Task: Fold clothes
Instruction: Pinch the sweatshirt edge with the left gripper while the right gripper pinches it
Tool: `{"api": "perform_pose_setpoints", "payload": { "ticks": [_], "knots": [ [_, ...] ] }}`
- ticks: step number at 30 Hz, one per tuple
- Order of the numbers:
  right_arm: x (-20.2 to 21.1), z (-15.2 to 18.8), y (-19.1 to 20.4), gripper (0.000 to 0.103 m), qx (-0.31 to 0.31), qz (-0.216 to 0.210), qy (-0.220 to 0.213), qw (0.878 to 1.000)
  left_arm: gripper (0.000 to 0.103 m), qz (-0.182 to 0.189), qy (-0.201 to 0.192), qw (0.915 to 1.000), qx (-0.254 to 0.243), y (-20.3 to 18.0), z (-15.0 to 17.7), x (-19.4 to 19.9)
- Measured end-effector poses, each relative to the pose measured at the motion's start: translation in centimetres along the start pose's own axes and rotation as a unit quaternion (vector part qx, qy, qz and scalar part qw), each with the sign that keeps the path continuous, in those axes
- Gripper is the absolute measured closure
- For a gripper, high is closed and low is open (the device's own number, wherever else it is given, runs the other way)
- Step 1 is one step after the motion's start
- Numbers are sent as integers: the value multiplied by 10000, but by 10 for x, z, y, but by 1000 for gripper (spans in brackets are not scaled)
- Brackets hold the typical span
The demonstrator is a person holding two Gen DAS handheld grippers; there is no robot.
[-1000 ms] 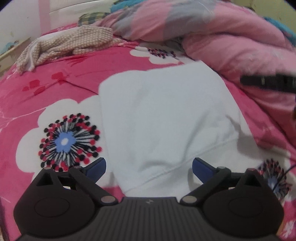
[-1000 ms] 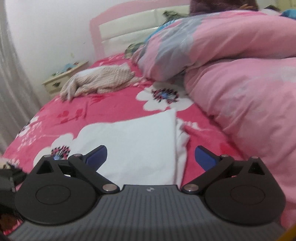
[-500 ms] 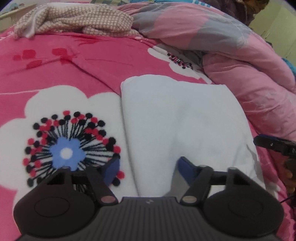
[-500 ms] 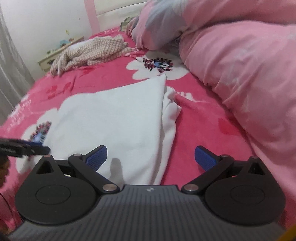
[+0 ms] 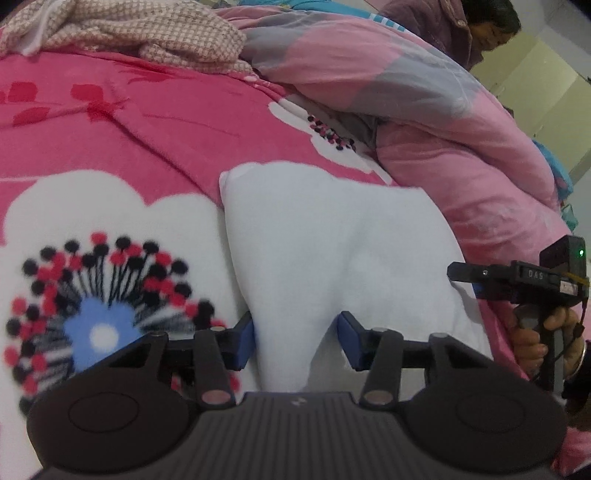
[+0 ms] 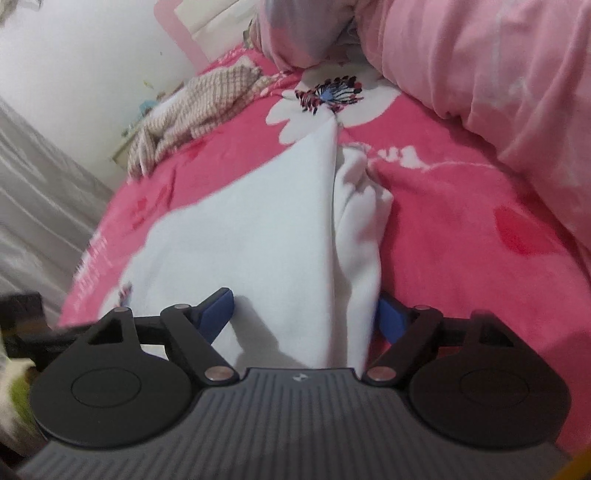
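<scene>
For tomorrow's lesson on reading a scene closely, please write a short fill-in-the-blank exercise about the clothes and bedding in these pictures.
1. The garment lying between the pads of the left gripper is ____ in colour.
2. The bedspread under it is pink with large white ____.
3. The crumpled checked garment lies ____ the white one, not touching it.
4. The right gripper straddles the garment's ____ edge.

Missing words: white; flowers; apart from; near

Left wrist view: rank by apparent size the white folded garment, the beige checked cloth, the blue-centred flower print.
1. White folded garment, largest, though it lies nearest the camera.
2. Beige checked cloth and blue-centred flower print: they look alike in extent; the cloth lies farther off and is cut by the frame edge, so I leave them unranked.
</scene>
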State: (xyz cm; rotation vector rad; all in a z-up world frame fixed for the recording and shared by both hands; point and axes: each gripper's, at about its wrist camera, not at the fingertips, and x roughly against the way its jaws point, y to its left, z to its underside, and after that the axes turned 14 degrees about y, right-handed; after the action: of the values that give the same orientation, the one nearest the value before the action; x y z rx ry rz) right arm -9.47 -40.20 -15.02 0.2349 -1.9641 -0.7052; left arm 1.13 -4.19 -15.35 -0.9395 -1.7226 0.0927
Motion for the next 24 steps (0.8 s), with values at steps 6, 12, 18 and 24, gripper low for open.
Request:
{"api": "perform_pose_setpoints", "payload": {
  "ticks": [6, 12, 18, 24],
  "knots": [
    [-17, -30, -14, 22, -309, -512, 0, 9982, 54, 289, -112, 9992, 242, 12, -23, -12],
    [-40, -54, -26, 21, -546, -1012, 13, 9934, 54, 839, -184, 9936, 734, 32, -42, -26],
    [-32, -38, -34, 27, -530, -1470, 297, 9873, 66, 1171, -36, 9901, 776, 37, -21, -17],
    [-42, -44, -31, 36, -471, -1570, 485, 9853, 68, 1253, 6, 9871, 995, 40, -35, -30]
  ]
}}
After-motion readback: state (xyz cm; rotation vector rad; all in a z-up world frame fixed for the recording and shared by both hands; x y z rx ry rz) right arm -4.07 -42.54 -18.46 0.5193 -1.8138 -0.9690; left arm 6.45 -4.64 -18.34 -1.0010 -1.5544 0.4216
